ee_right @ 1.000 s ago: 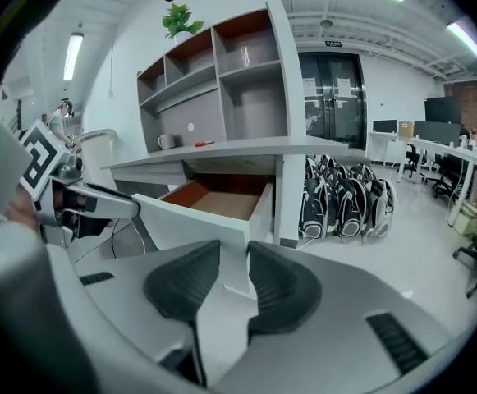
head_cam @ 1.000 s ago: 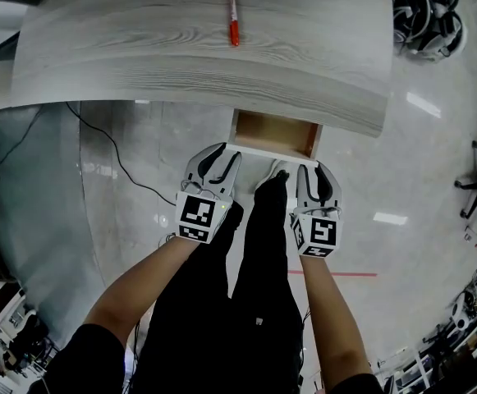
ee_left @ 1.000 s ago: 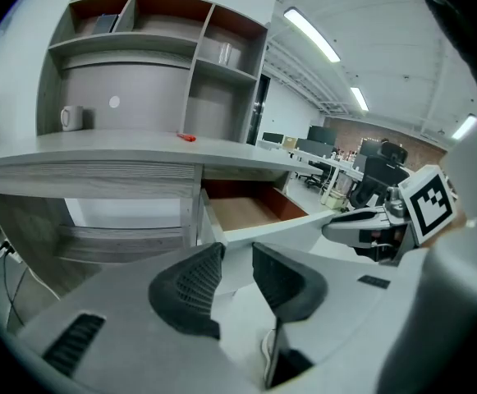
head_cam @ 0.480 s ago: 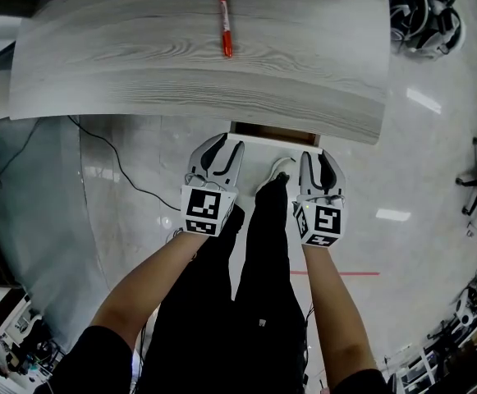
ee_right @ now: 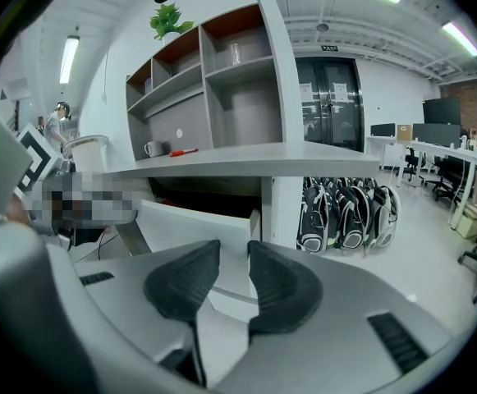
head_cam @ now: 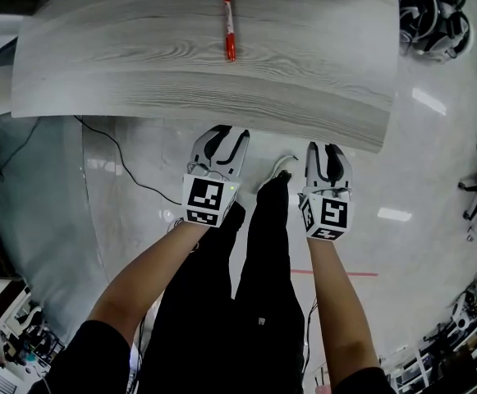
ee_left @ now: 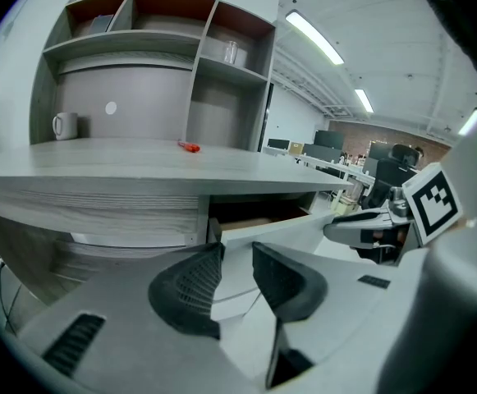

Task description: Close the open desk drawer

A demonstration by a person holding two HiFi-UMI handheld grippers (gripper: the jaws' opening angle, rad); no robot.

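Note:
The drawer is hidden under the grey wood desk top (head_cam: 205, 64) in the head view. In the left gripper view its white front (ee_left: 275, 224) still stands a little out, with a dark slot above it. The right gripper view shows the same front (ee_right: 193, 220) just ahead of the jaws. My left gripper (head_cam: 226, 131) (ee_left: 236, 257) is at the front's left end and my right gripper (head_cam: 327, 148) (ee_right: 234, 257) at its right end, both close under the desk edge. Each has its jaws drawn close with only a narrow slit and nothing held.
A red pen (head_cam: 229, 25) lies on the desk top. A shelf unit with a white mug (ee_left: 64, 124) stands at the back of the desk. A black cable (head_cam: 115, 158) runs over the floor at the left. Black bags (ee_right: 349, 212) sit right of the desk. The person's legs (head_cam: 263, 253) are between the grippers.
The drawer has slid in under the desk and no longer shows in the head view. Both grippers have moved forward with it, up to the desk edge.

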